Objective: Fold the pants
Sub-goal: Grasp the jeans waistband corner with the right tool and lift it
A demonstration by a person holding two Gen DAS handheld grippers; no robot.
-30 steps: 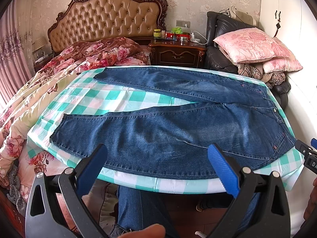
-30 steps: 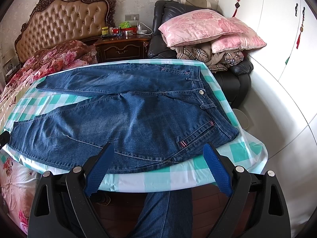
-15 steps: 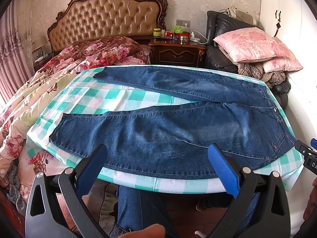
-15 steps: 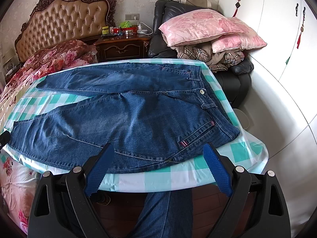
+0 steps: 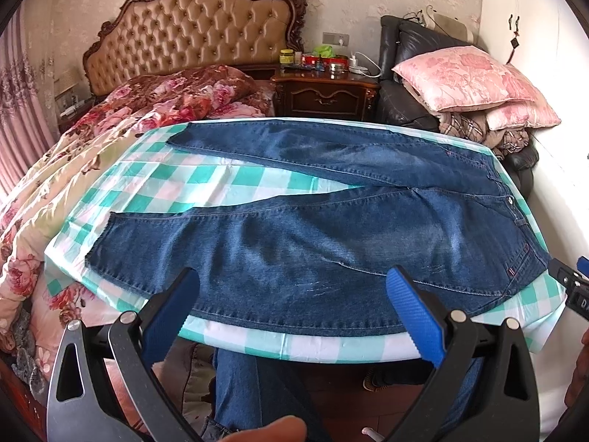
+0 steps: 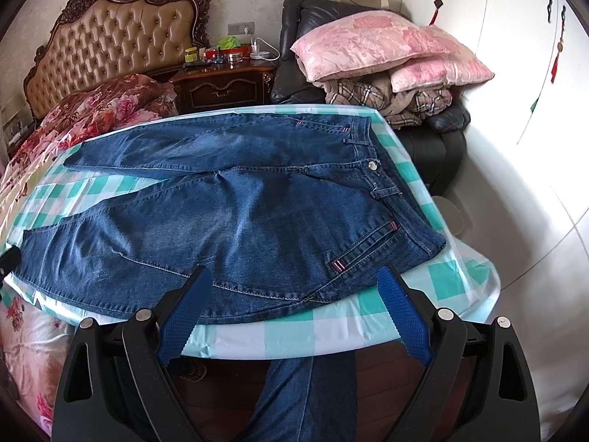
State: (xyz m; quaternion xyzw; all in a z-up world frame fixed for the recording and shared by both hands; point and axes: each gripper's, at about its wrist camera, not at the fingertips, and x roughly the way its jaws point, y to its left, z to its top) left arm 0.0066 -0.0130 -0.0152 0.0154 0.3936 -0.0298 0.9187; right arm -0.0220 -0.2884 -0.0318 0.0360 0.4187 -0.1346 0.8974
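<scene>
One pair of jeans (image 5: 331,235) is spread flat on the checked cloth (image 5: 206,184) of the table, waistband at the right edge, two legs splayed toward the left edge, the near leg along the front edge. Two grippers are counted: the left gripper (image 5: 294,316) and the right gripper (image 6: 291,316) are both held wide open and empty, short of the front edge. If only one denim layer is pinched, the fold may be dragged askew, and the loose cloth could be pulled along
</scene>
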